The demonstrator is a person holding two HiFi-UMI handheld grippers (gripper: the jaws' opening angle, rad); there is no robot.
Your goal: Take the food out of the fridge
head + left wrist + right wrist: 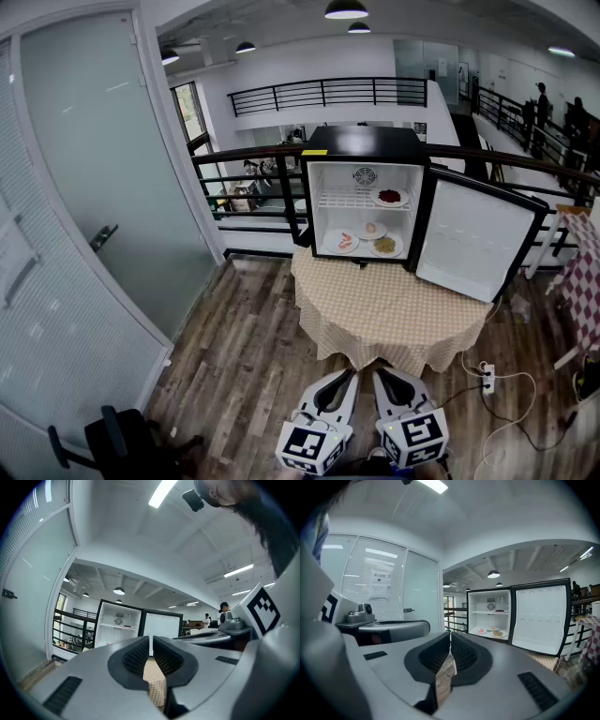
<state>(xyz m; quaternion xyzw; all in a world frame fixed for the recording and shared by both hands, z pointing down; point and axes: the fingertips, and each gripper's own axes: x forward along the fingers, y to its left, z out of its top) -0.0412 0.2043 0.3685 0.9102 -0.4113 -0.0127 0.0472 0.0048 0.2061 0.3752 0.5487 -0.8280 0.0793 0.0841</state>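
A small black fridge (364,141) stands open on a round beige-checked worktop (394,314), white plates of food (385,247) inside it, while the left gripper (345,375) and right gripper (383,375) hang well short of the fridge, fingers pressed together and empty, so reaching in and opening likely come next.

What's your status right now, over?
Left tongs and right tongs shut, empty. Food plates inside open fridge, untouched. Fridge sits on round table; nothing blocks the shelves.

- I can't identify the food (389,196) on the fridge's (364,142) plates (385,246): too small.
- The bottom edge crops my left claw (348,373) and right claw (381,373).
- Left gripper view: the left claw hides the fridge's lower half.
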